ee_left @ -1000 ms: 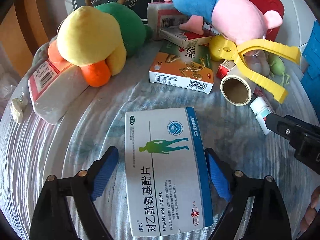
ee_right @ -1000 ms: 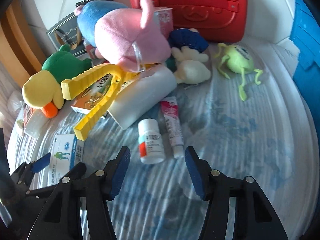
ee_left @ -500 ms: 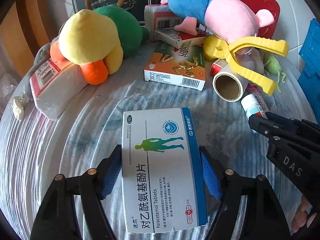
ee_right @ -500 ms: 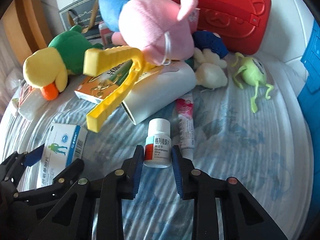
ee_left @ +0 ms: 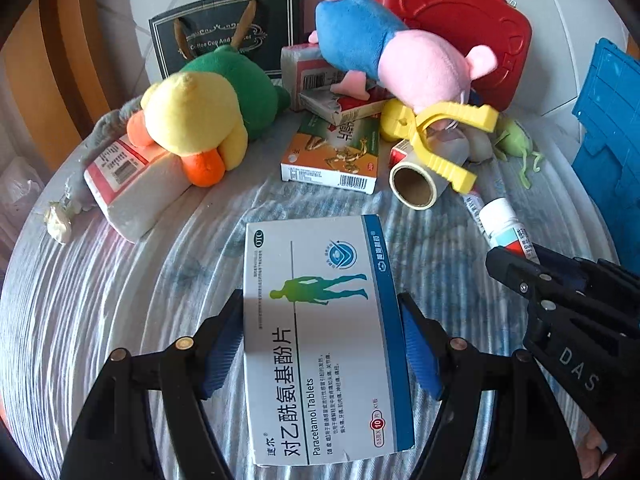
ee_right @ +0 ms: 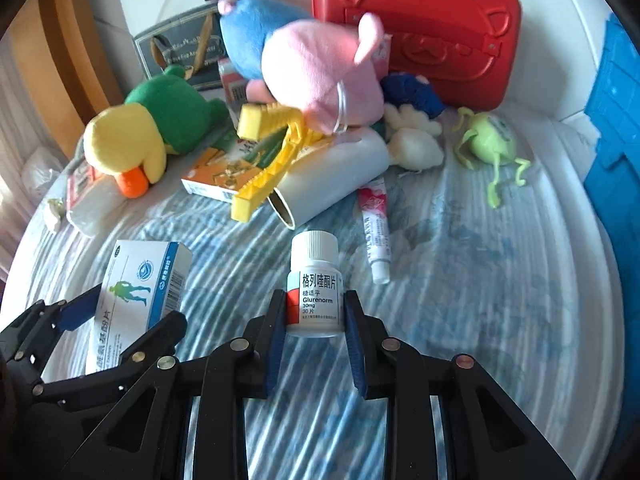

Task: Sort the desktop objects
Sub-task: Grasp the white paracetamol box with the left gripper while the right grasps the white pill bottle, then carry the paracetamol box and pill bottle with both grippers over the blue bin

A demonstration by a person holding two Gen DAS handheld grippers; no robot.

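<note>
A white and blue paracetamol tablet box (ee_left: 316, 380) sits between the blue pads of my left gripper (ee_left: 320, 312), which is shut on its long sides and holds it a little above the striped cloth. My right gripper (ee_right: 314, 304) is shut on a small white pill bottle (ee_right: 314, 272) with a red and teal label, held upright off the cloth. The right wrist view also shows the box (ee_right: 136, 292) at the lower left. In the left wrist view the bottle (ee_left: 500, 220) is at the right edge.
Behind lies a pile: a yellow and green plush (ee_left: 200, 120), a pink and blue plush (ee_left: 400, 52), an orange medicine box (ee_left: 332, 156), a yellow clip (ee_left: 440, 140), a paper roll (ee_right: 332, 176) and an ointment tube (ee_right: 374, 228). A red case (ee_right: 420, 28), green toy (ee_right: 492, 140) and blue crate (ee_right: 616, 120) stand right.
Both grippers closed: the left onto the tablet box, the right onto the pill bottle. Both have since risen a little with their loads.
</note>
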